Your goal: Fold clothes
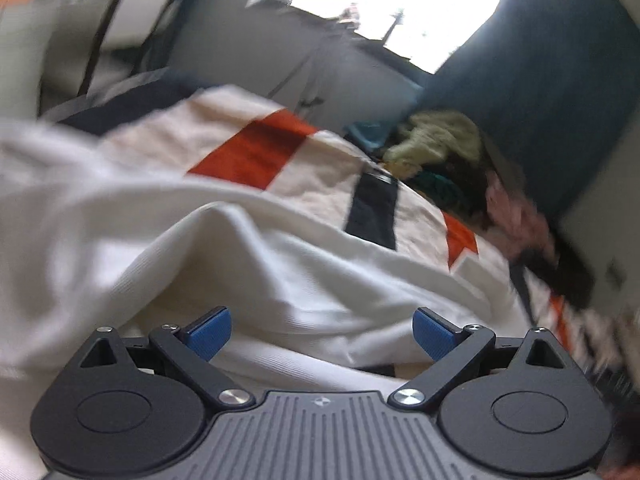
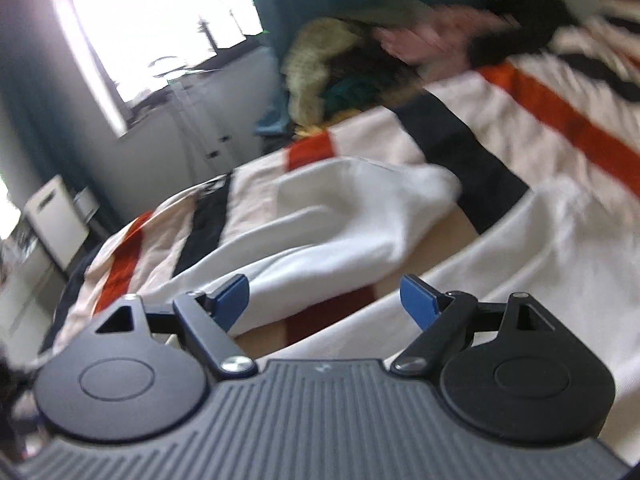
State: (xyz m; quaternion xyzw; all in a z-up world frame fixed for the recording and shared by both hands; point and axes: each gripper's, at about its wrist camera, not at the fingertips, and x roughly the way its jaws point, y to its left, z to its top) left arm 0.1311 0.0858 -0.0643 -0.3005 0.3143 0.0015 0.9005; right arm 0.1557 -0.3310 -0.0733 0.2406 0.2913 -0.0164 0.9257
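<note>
Both the left gripper (image 1: pixel 322 334) and right gripper (image 2: pixel 324 304) hover wide open, gripping nothing, just above the rumpled white ribbed garment (image 1: pixel 280 264) on the striped bedspread (image 1: pixel 256 152).

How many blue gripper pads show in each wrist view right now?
2 in each. Left wrist view: blue ribbed pads and, apart over the white garment. Right wrist view: and.

White garment (image 1: pixel 304 280): soft cloth, fine rib knit, matt. Bedspread (image 1: pixel 256 152): woven cloth, matt, orange and black patches. Left gripper (image 1: pixel 322 334): matt black plastic links, bright metal screws, ribbed blue pads (image 1: pixel 210 336). Clothes pile (image 1: pixel 440 140) at 2 o'clock: fuzzy fabric.
</note>
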